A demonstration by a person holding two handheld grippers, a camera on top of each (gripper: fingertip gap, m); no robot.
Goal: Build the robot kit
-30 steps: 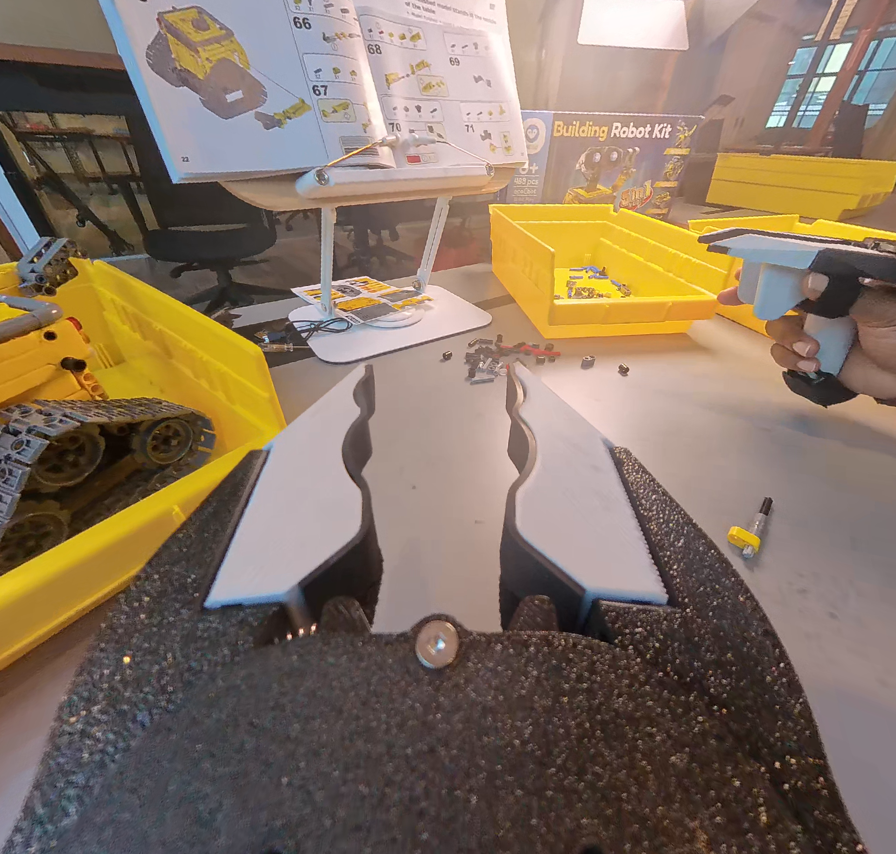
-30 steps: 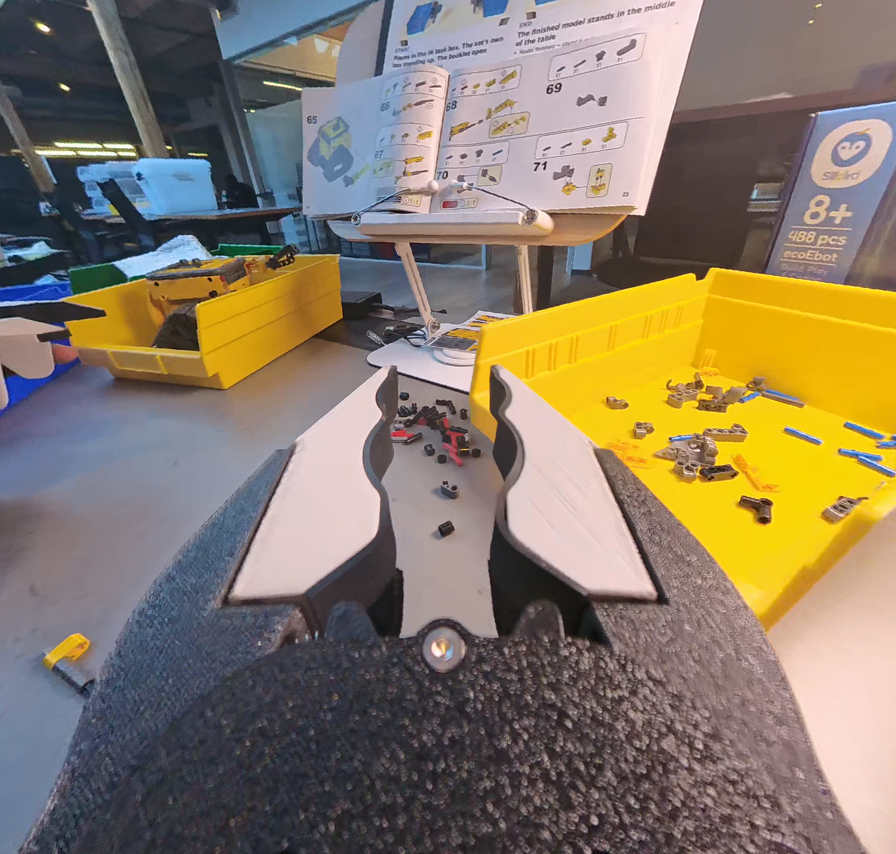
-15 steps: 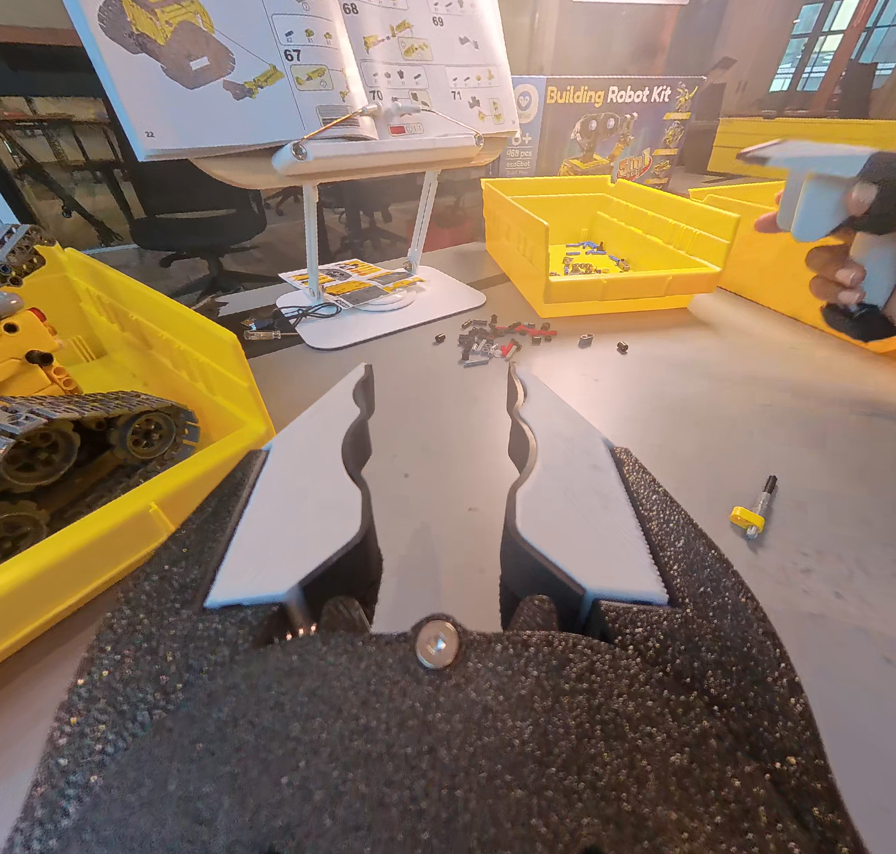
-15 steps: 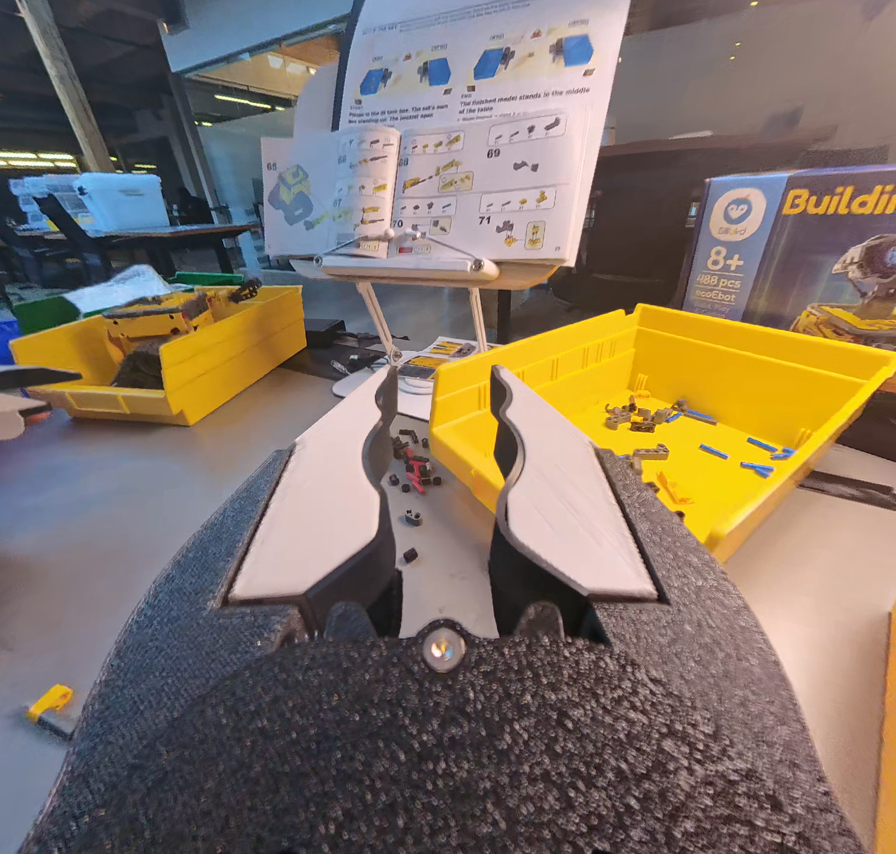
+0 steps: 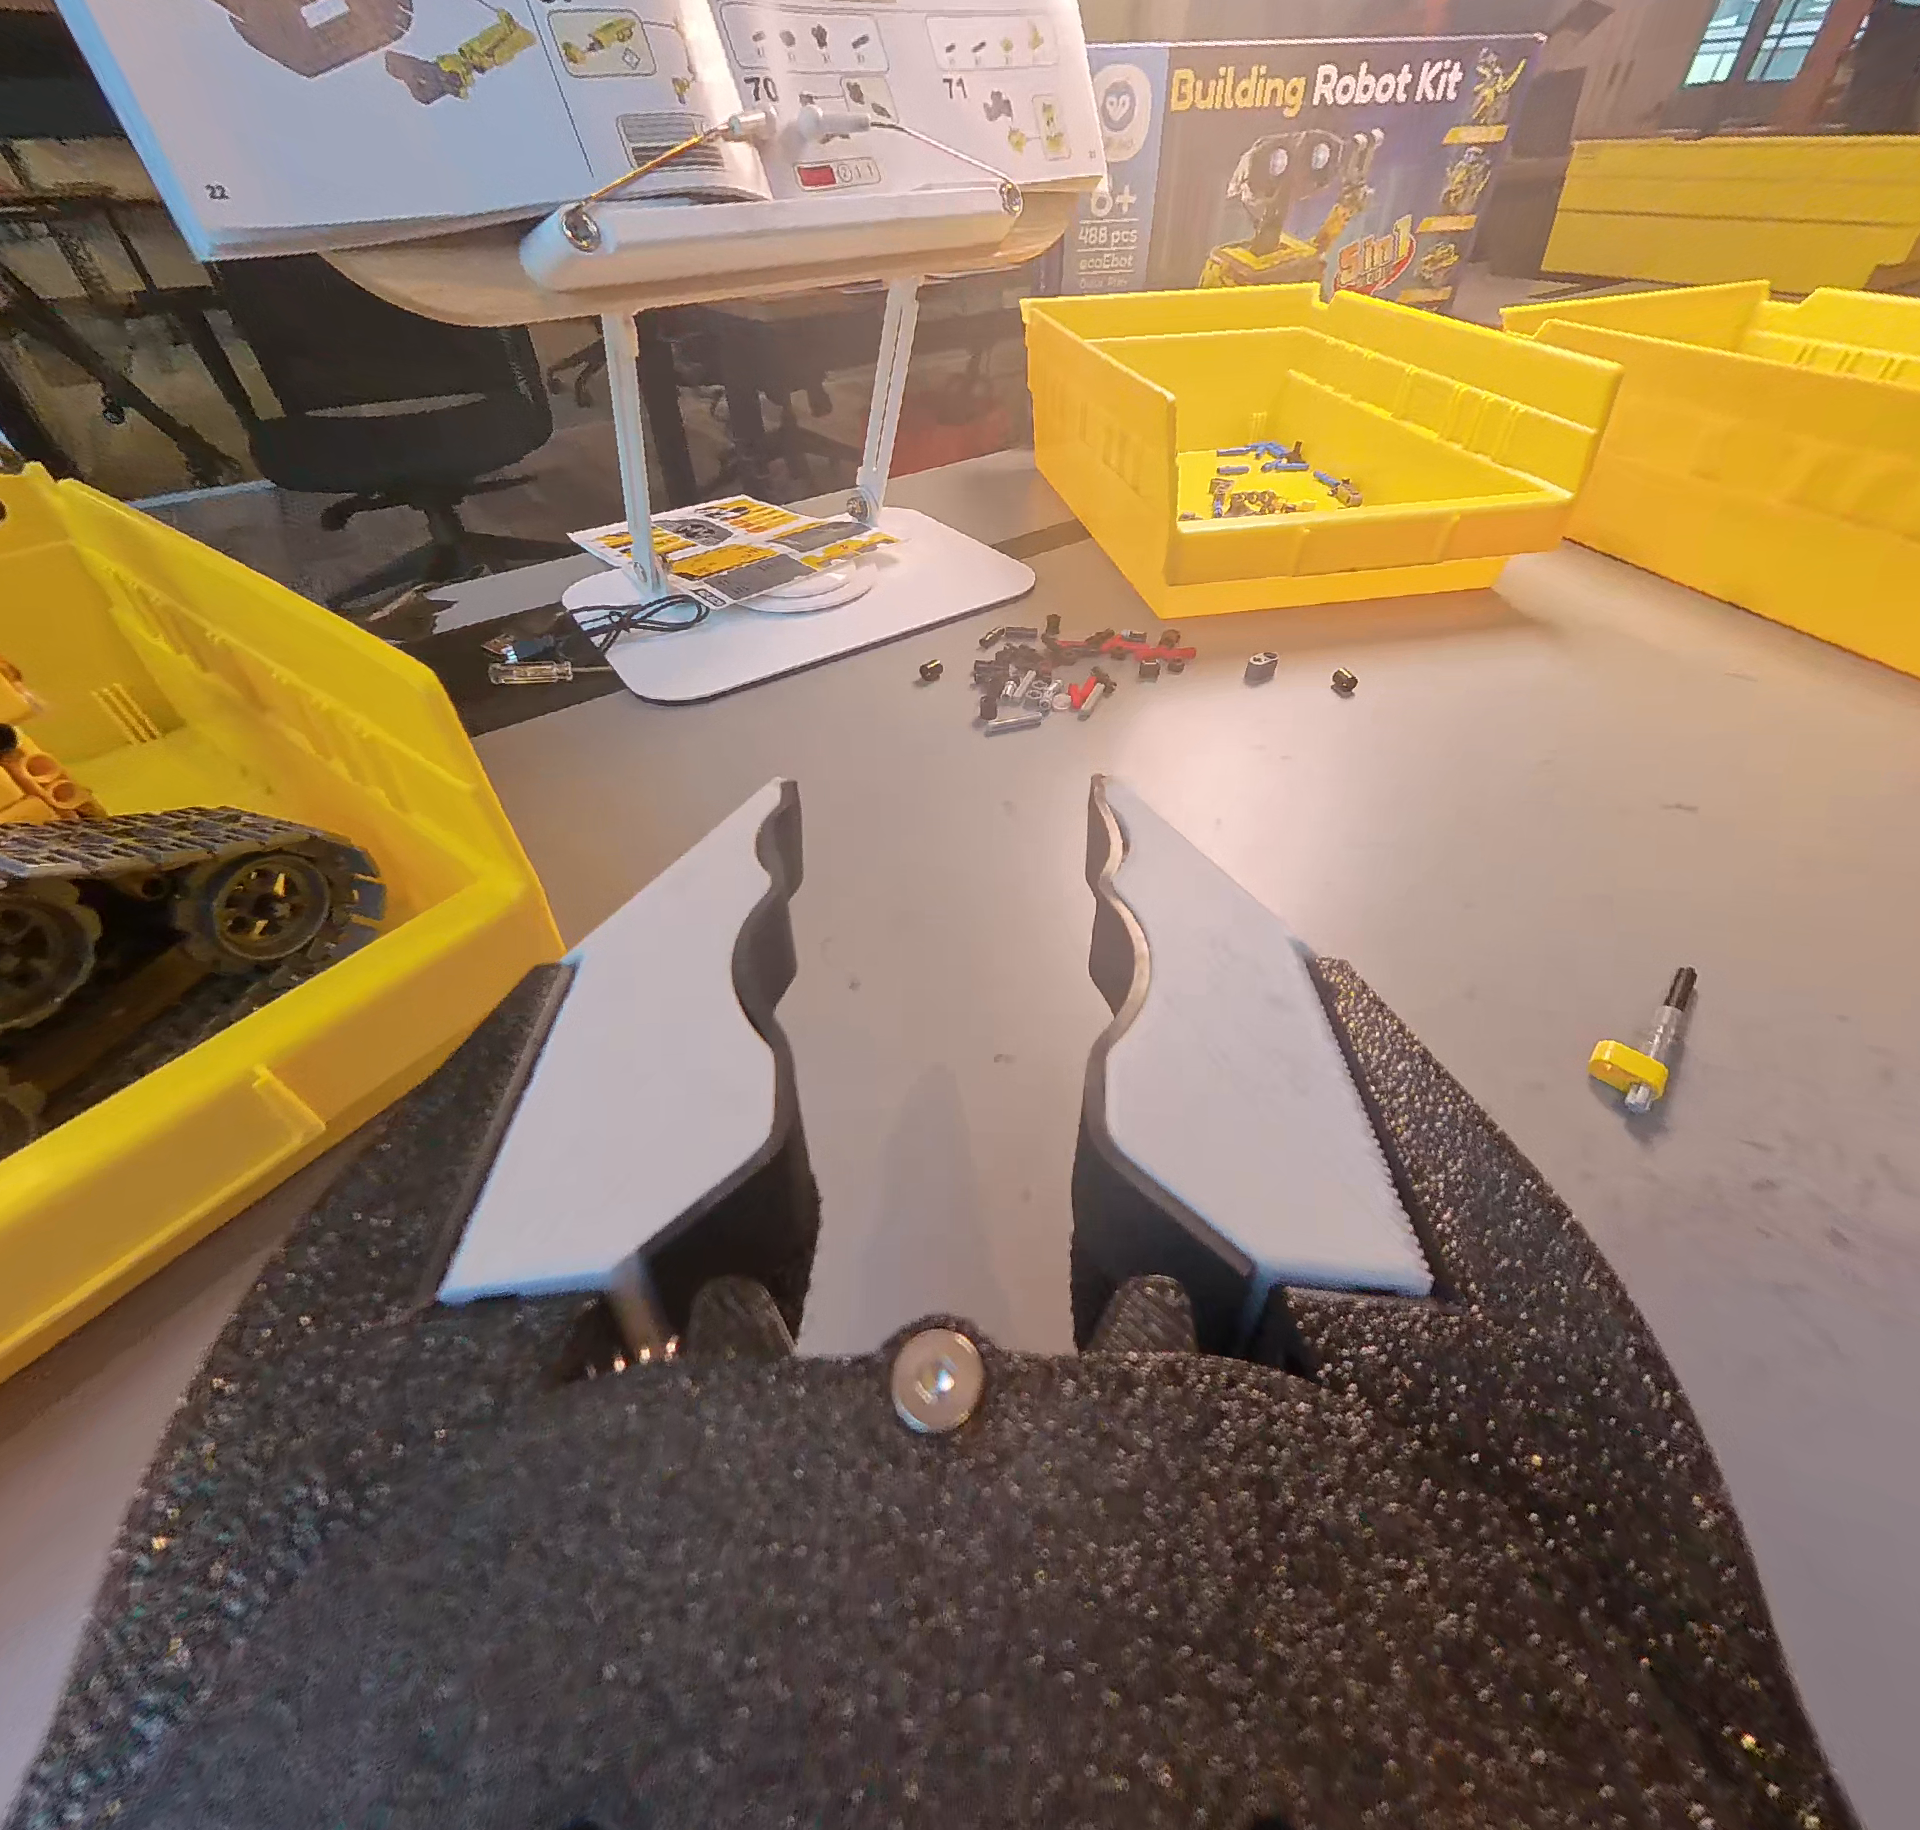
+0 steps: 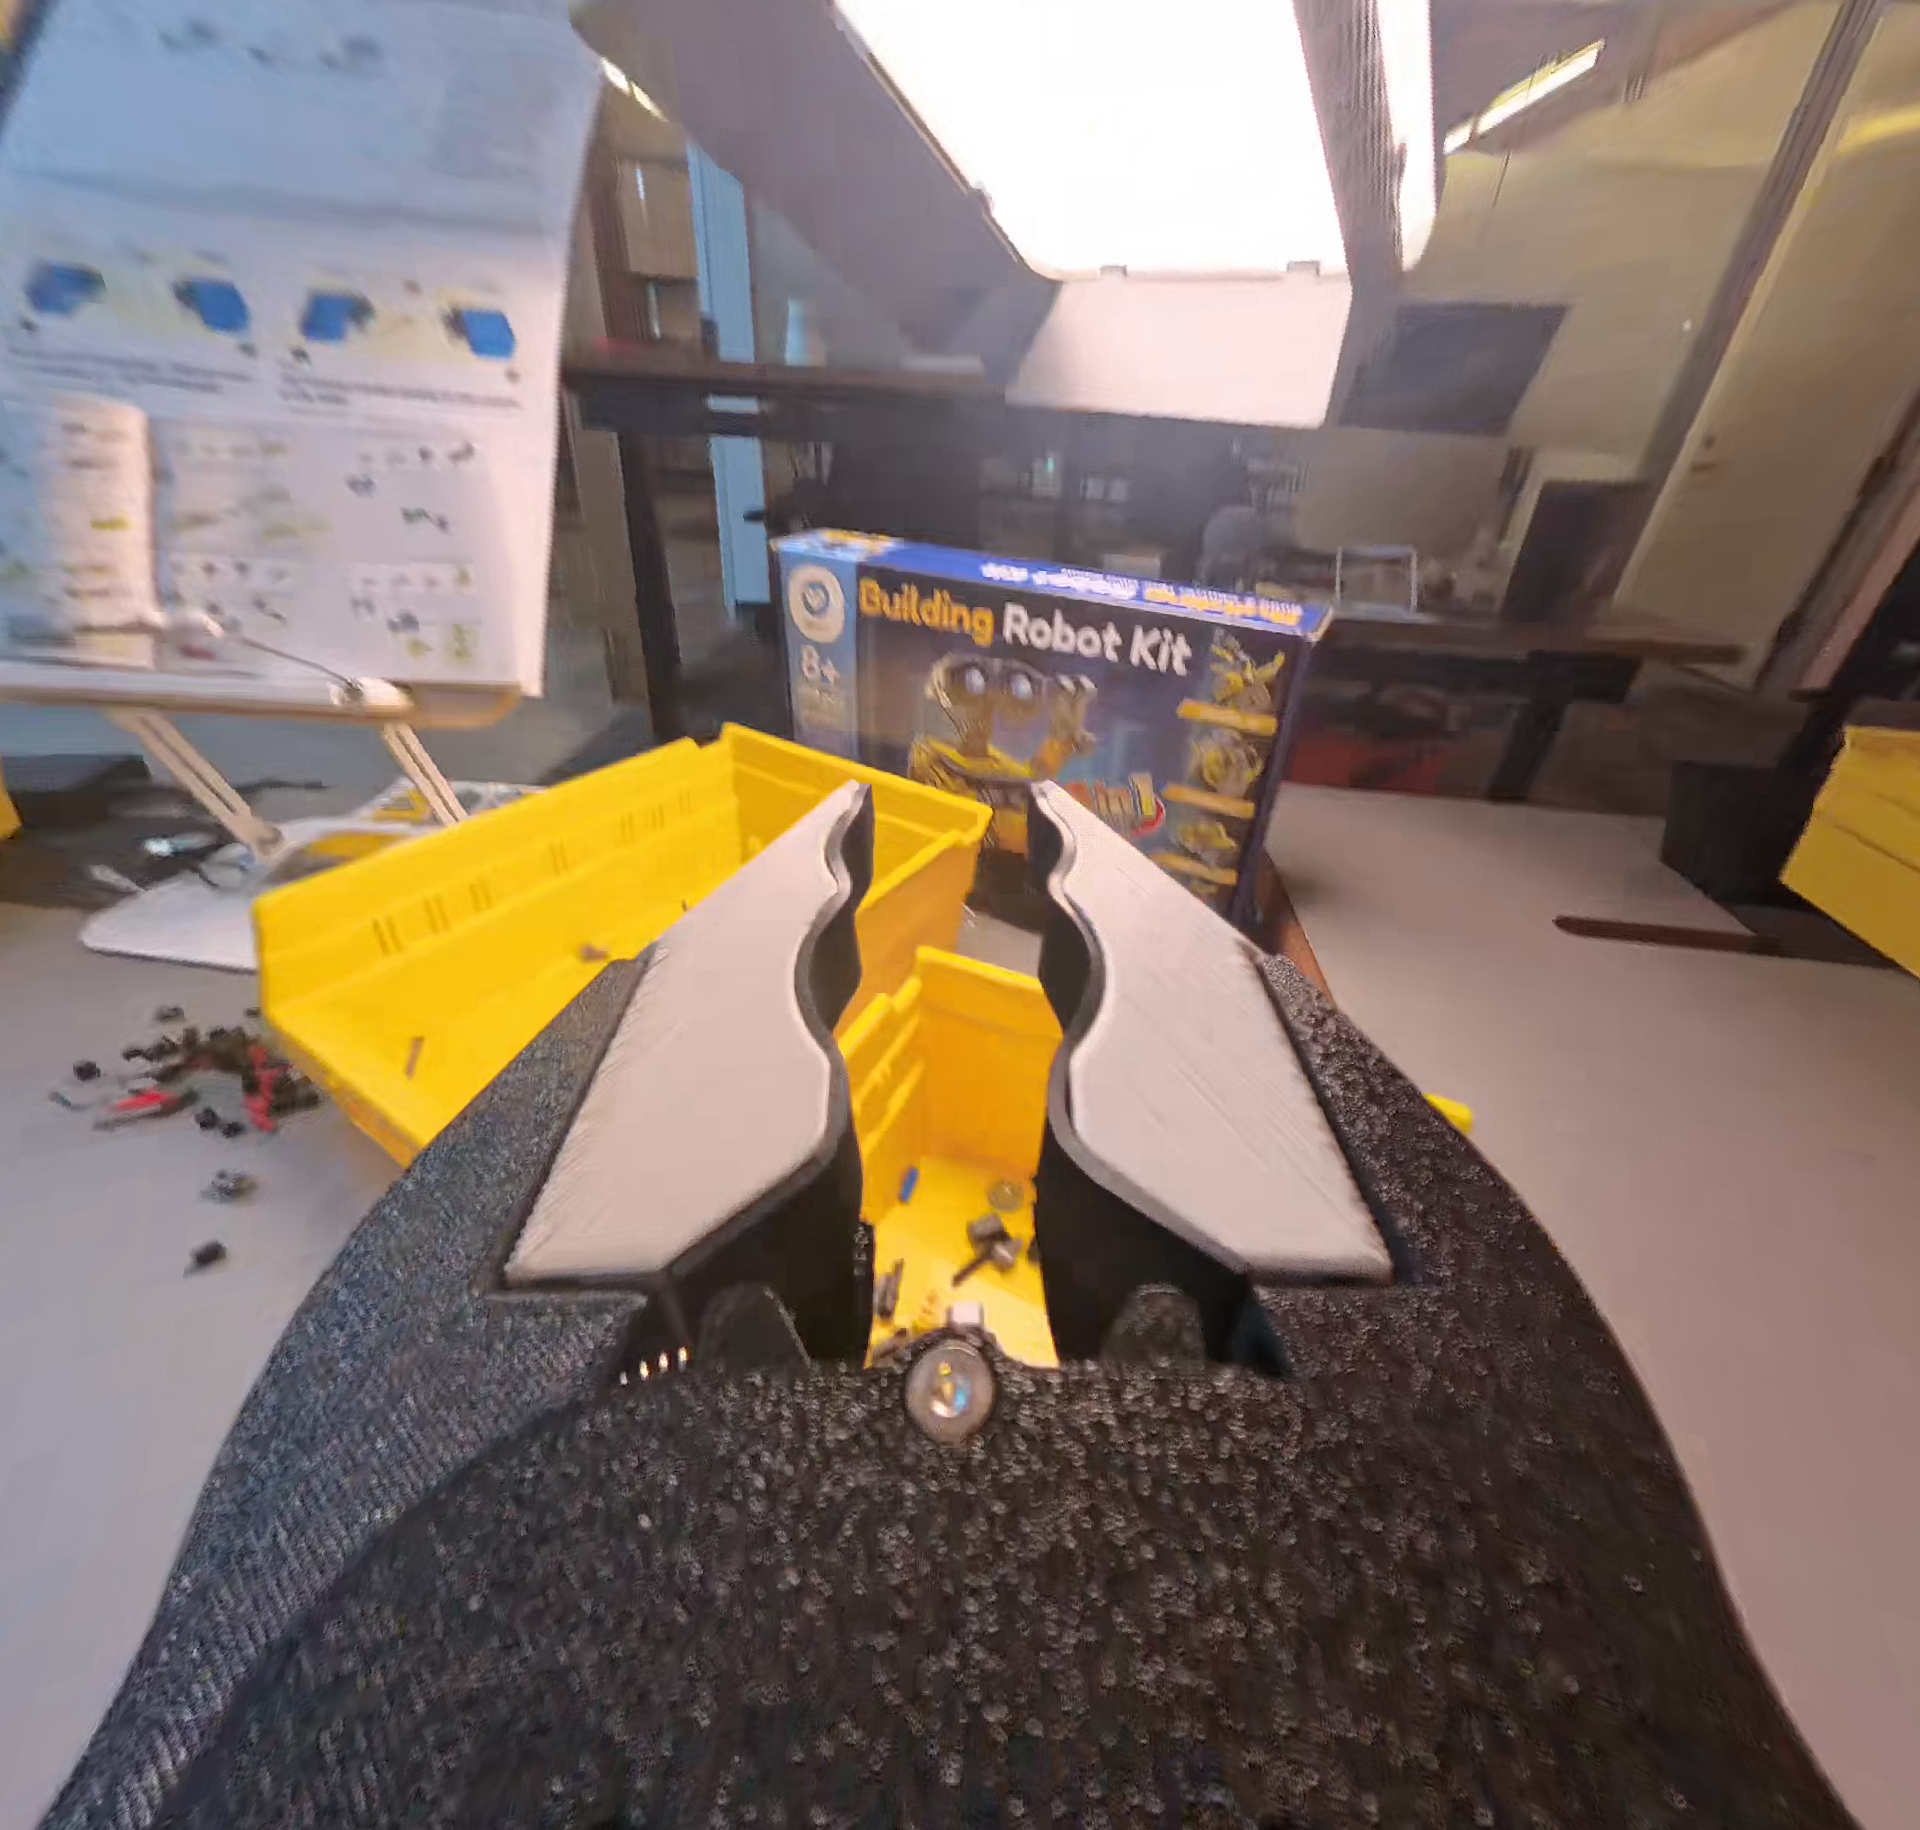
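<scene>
The right gripper (image 6: pixel 948 814), empty with jaws parted, is swinging off the loose pins (image 6: pixel 197 1079) on the table (image 6: pixel 1558 1105) and is now hanging over the parts bin (image 6: pixel 499 928). The left gripper (image 5: pixel 940 804), also empty and parted, is creeping forward over bare table, the pin pile (image 5: pixel 1049 674) lying well ahead.

A workshop here: yellow parts bins (image 5: pixel 1351 492) on a grey desk (image 5: pixel 1455 845), instruction booklet (image 5: pixel 582 45) propped on a stand

A white booklet stand (image 5: pixel 800 627) sits on the grey desk (image 5: pixel 1455 845). Right of it lies a scatter of small parts (image 5: pixel 1060 674). Left of it, a yellow bin (image 5: pixel 312 1032) holds a tracked model (image 5: pixel 156 907).
</scene>
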